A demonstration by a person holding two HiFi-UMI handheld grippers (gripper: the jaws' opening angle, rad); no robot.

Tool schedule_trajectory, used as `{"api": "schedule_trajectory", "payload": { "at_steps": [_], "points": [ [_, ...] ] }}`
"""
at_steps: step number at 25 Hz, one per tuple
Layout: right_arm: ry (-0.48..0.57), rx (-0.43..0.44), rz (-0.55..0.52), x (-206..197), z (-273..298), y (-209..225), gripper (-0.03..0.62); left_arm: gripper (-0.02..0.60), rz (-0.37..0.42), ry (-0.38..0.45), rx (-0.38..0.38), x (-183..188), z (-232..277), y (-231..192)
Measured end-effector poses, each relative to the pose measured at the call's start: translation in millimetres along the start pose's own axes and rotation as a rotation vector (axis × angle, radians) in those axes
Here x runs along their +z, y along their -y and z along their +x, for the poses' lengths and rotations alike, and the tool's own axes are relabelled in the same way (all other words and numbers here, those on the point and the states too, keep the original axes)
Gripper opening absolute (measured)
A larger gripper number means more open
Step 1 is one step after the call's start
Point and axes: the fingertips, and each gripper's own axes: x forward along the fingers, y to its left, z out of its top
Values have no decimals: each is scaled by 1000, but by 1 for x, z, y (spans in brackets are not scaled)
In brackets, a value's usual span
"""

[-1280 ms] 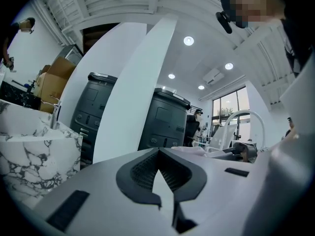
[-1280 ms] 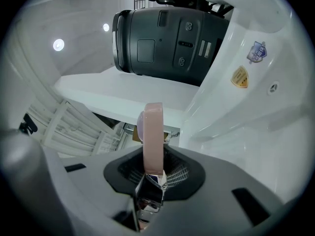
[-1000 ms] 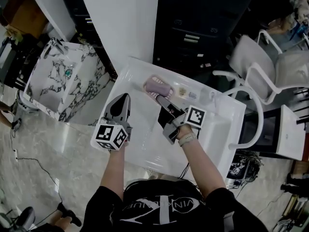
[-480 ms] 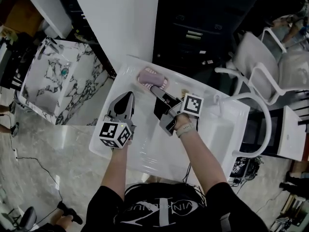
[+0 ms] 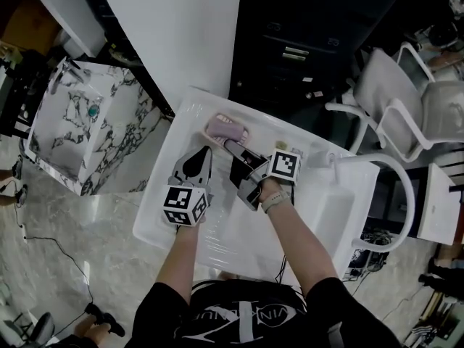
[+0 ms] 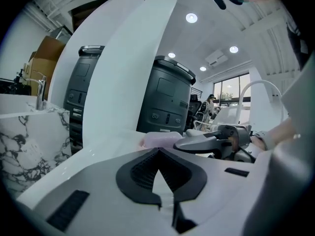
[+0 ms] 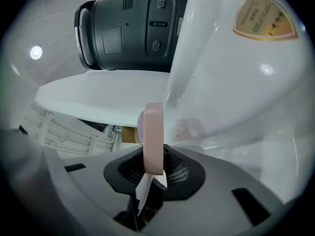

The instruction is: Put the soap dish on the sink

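One pink dish (image 5: 226, 128), clamped by its edge in the right tool (image 5: 230, 145), at the white sink's (image 5: 165, 194) 12 o'clock rim. One left tool (image 5: 204, 153), jaws together and empty, at the right tool's 9 o'clock. One marbled sink (image 5: 109, 133) at 10 o'clock.

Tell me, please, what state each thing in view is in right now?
Right claw: shut on the soap dish.
Left claw: shut, empty.
Soap dish: gripped by its edge, at the sink back rim.
Soap: lying in the soap dish.
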Motion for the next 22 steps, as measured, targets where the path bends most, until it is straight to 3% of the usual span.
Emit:
{"api": "schedule_trajectory", "payload": {
  "at_steps": [9, 15, 22],
  "points": [
    [22, 1, 68, 5, 4, 16, 89, 14, -118, -86, -38, -23, 16, 1],
    [32, 10, 97, 7, 7, 21, 89, 14, -133, -165, -82, -38, 26, 8],
    [38, 5, 114, 9, 4, 26, 89, 14, -157, -182, -127, -44, 32, 18]
  ]
}}
